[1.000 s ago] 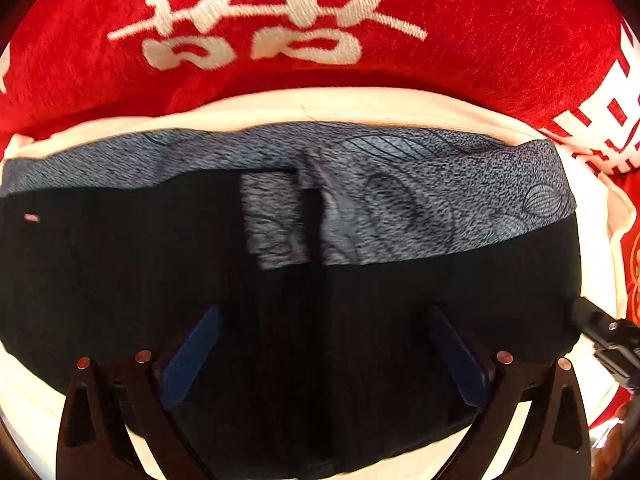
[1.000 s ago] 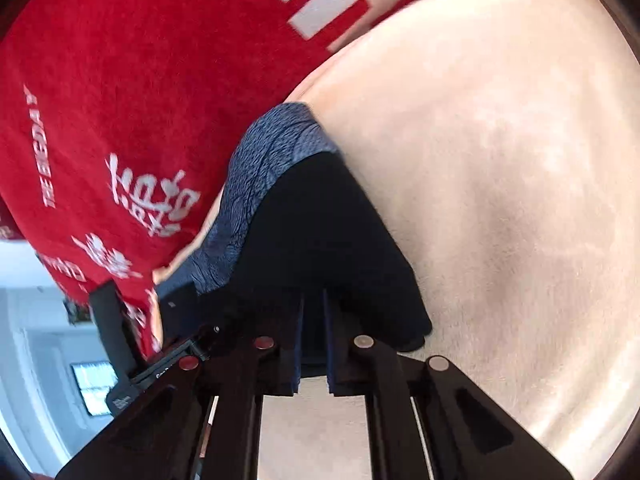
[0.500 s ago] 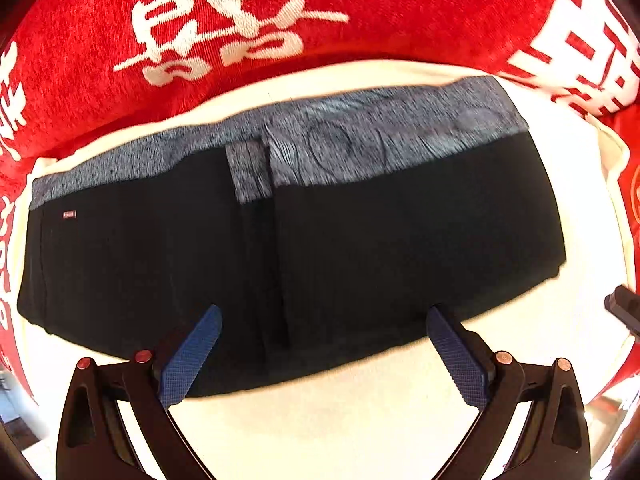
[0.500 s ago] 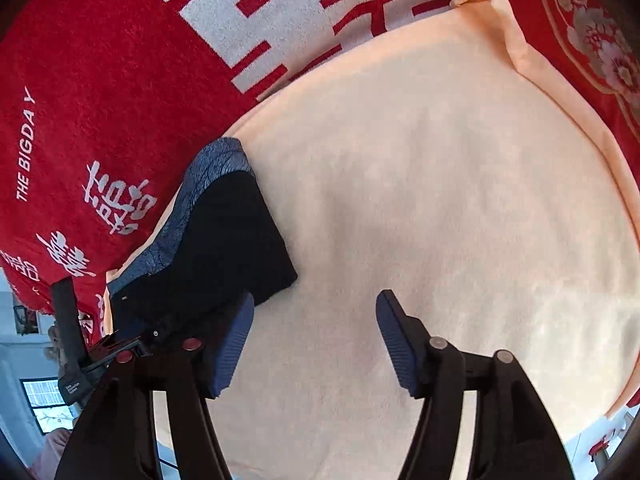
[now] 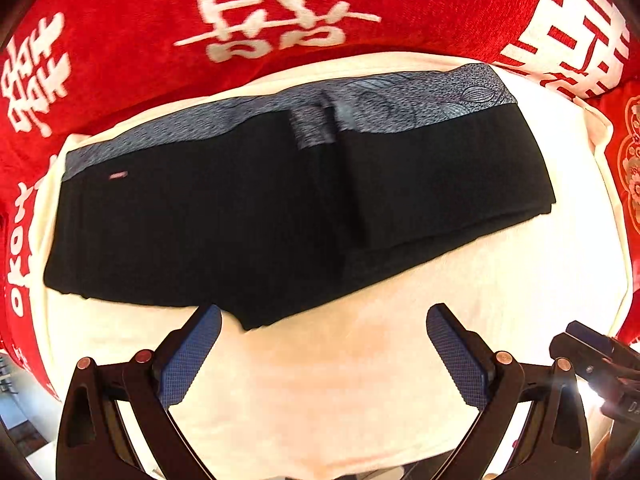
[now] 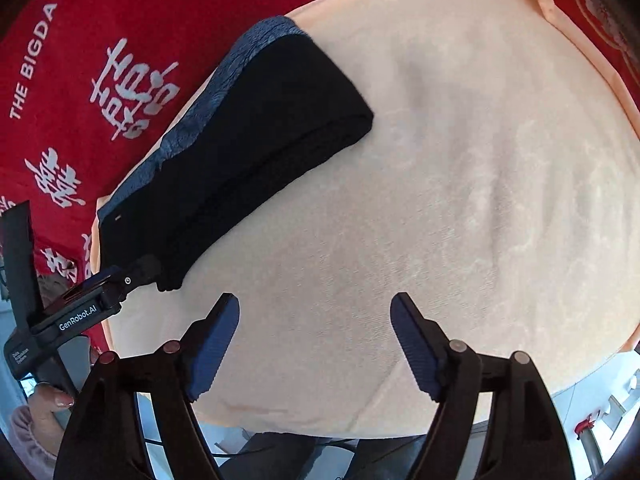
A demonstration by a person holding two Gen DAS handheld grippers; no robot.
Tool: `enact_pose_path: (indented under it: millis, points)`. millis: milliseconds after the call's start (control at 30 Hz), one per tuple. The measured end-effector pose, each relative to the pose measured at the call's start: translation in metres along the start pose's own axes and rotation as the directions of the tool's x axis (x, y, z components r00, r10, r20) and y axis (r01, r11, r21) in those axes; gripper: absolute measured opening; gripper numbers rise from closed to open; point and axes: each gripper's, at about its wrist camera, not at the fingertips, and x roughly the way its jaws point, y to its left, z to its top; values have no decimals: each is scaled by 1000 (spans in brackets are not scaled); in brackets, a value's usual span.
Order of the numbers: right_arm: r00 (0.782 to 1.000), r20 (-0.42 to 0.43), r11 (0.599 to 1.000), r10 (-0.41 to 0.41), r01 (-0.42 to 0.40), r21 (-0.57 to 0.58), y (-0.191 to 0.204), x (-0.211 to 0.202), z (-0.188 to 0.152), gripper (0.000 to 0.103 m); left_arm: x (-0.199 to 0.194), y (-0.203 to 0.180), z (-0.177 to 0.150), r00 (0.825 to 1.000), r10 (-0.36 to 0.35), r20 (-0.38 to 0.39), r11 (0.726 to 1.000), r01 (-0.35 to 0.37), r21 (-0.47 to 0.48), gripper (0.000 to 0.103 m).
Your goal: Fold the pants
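Observation:
The black pants (image 5: 256, 212) with a grey patterned waistband (image 5: 400, 96) lie folded into a long flat band on a cream towel (image 5: 360, 392). My left gripper (image 5: 322, 320) is open and empty, just clear of the near edge of the pants. In the right wrist view the pants (image 6: 240, 152) lie at the left of the towel (image 6: 460, 184). My right gripper (image 6: 314, 308) is open and empty above bare towel, right of the pants. The left gripper's body (image 6: 76, 312) shows at that view's left edge.
A red blanket with white characters (image 5: 280, 12) lies under and behind the towel. The towel's front edge (image 6: 320, 428) hangs over a table edge; floor and furniture show below. The right gripper's body (image 5: 600, 356) shows at the left wrist view's right edge.
Both grippers have pulled back and up from the pants. The right gripper, shut on the pants' end a second ago, has opened and let go. The pants lie still.

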Motion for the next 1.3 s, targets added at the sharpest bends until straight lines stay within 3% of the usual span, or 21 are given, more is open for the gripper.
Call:
enact_pose_path:
  millis: [100,333,533,833,1100,1300]
  points:
    - [998,-6,996,-60,59,-73,29,0,-7,82,-10,15,-16,1000,-4,-7,1000,4,-7,103]
    - [995,1,984,-95,94,-153,77,-11,-34,82,-19,55,-44,999,-11,-33,1000,11,4,103]
    - [993,-10,985,-116,114,-129,93,-17,-68,82,-32,71,-52,999,-19,-31,999,20,34,103]
    - [991,17,984,-134,135,-120,113,-40,-97,82,-63,75,-51,999,-29,37,993,25,112,103]
    - [989,76,972,-131,143,-188,130,-70,-97,82,-76,93,-76,999,-5,49,999,3,36,103]
    - [987,114,970,-115,136,-203,119,-89,-114,82,-87,83,-100,999,-12,50,1000,13,-18,103]
